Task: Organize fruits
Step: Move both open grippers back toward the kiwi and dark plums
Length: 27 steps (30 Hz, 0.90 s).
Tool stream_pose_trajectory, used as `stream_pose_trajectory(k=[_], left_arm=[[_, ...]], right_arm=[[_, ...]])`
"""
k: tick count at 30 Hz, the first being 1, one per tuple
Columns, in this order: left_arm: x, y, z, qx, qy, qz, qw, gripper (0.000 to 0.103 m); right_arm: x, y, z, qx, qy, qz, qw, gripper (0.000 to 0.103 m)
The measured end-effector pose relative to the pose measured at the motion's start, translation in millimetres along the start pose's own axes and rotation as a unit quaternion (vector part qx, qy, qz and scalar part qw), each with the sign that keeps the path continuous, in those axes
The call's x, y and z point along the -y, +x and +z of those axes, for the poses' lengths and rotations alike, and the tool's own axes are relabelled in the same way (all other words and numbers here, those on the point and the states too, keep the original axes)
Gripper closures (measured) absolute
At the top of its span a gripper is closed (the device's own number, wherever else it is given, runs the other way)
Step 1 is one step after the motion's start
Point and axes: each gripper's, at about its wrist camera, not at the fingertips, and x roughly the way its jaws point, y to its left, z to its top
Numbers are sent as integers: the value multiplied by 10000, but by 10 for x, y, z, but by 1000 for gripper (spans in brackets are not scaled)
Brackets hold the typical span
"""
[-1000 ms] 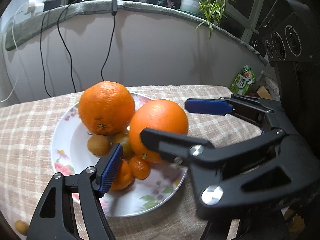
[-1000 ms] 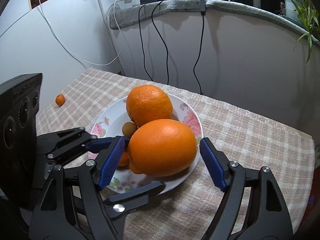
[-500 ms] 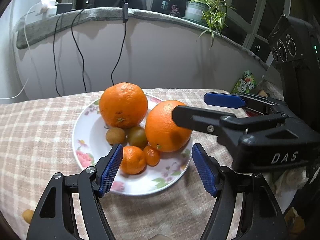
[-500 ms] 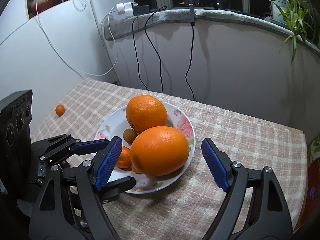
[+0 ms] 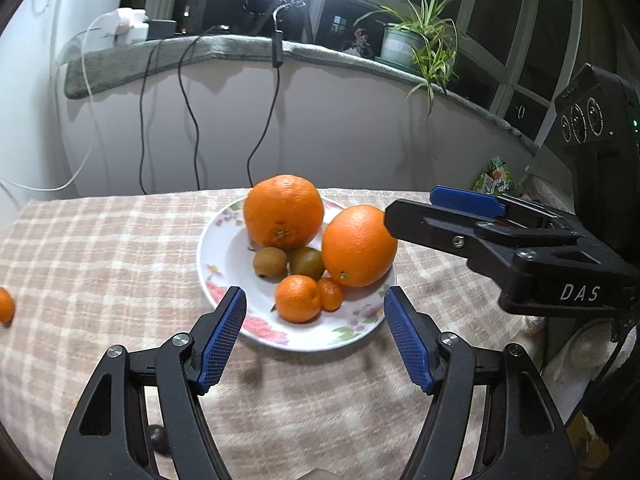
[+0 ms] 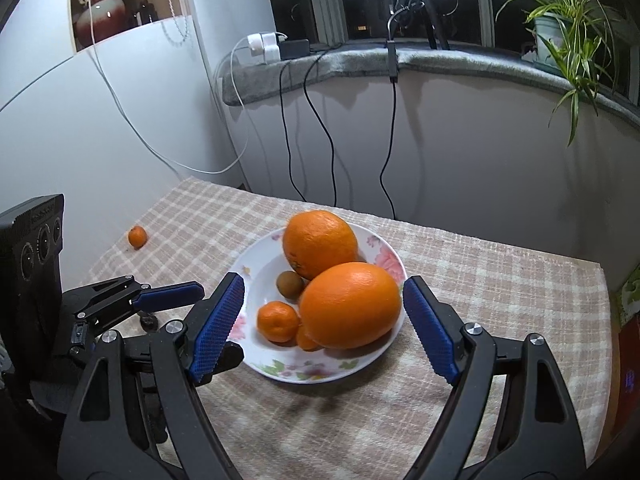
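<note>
Fruit is mostly heaped on the plate (image 5: 224,248) mid-desk; one small orange (image 5: 5,305) sits loose at nine o'clock. Both your left claw (image 5: 316,336) and right claw (image 6: 324,322) are released, holding nothing. Bring the left over the stray, straddle it squarely, then squeeze gently.

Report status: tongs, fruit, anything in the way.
Left tongs open, empty. Right tongs open, empty, short of the plate. Two oranges and small fruit plated; one tangerine loose on the cloth. Path clear.
</note>
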Motion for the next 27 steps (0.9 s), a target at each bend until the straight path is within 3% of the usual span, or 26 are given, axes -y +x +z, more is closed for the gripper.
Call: stream_pose_trajectory(k=[9,17,27], left_arm=[[-264,-263,-144,89,-176,239,9995,32],[-622,-487,-326,110,-422,545,9976,32],[-1060,-648,-606,-48,-763,833,9936,32]], right_arm=[[-256,-108,-59,137,-104,231,9996,19],[-547,-48,-106,-98,-363,327,9988,17],[-863,88,-238,-343,-623,768,9945,16]])
